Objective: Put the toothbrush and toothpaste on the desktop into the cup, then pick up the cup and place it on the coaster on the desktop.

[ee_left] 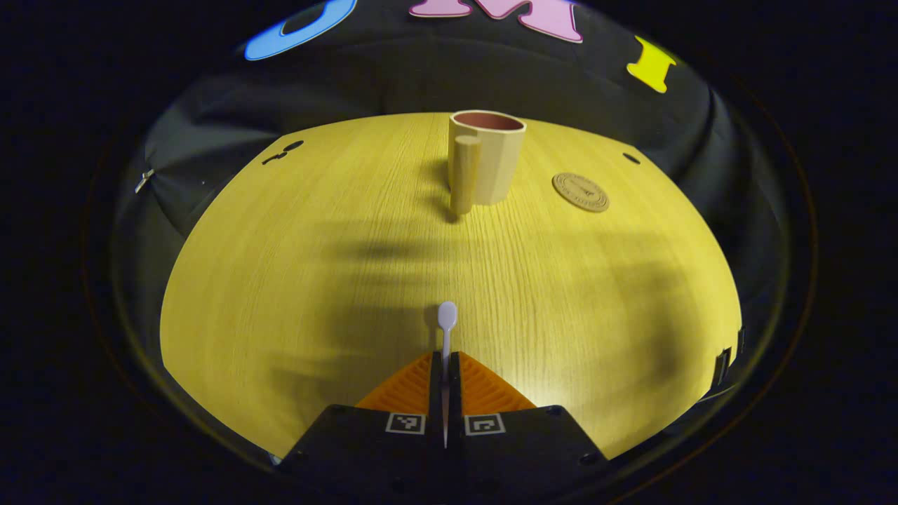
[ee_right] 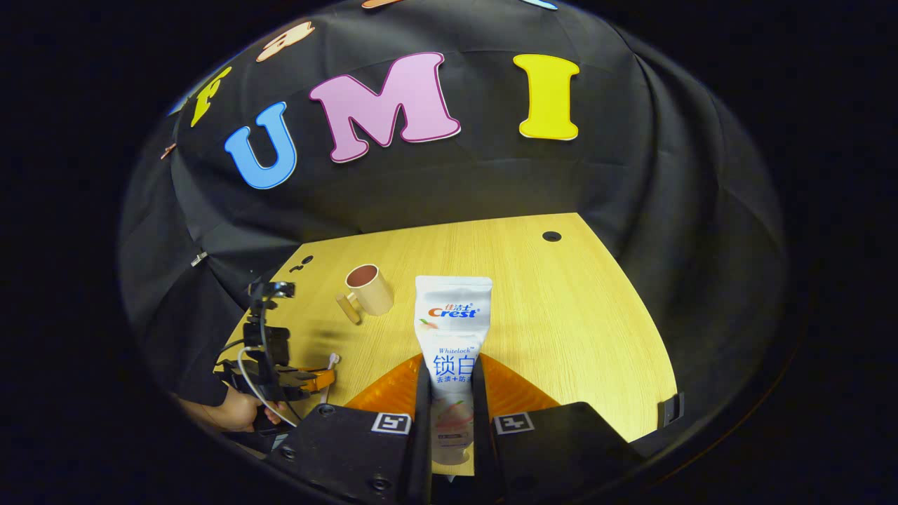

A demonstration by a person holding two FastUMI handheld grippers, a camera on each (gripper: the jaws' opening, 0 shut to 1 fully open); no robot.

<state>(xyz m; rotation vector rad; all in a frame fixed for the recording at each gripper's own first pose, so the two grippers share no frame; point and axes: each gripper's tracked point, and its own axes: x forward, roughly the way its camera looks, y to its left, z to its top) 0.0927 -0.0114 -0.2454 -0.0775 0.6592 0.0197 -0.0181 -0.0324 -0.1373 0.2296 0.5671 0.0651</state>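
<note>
- Two tools are loaded at this moment, one item each, and nothing has gone into the cup yet, so the step in hand looks like carrying both items over and dropping them in.
- Left tool (ee_left: 445,365): its fingers are pressed nearly together on the thin handle of the toothbrush (ee_left: 447,319), whose head sticks out straight ahead of the tips, above the counter (ee_left: 280,280).
- Straight ahead of the left tool, well apart, stands the cup (ee_left: 491,154), upright, handle turned toward the tool, mouth open and apparently empty.
- Ahead and to the right of that tool, just beside the cup but not touching it, the coaster (ee_left: 580,191) lies flat and bare.
- Advice for the left side: raise the brush above the rim, tip it toward vertical, centre it over the mouth, and only then release; the handle is slim, so a loose pinch may let it swivel.
- Right tool (ee_right: 449,393): its fingers clamp the lower body of the toothpaste (ee_right: 452,315), the flat crimped end pointing away from the tool.
- From the right tool, the cup sits ahead and to the left, the other tool nearer on the left.
- Advice for the right side: wait until the brush is in, to avoid the two tools crowding at the mouth, then lower the tube end-first; dropped off-centre it could tip the cup.
</note>
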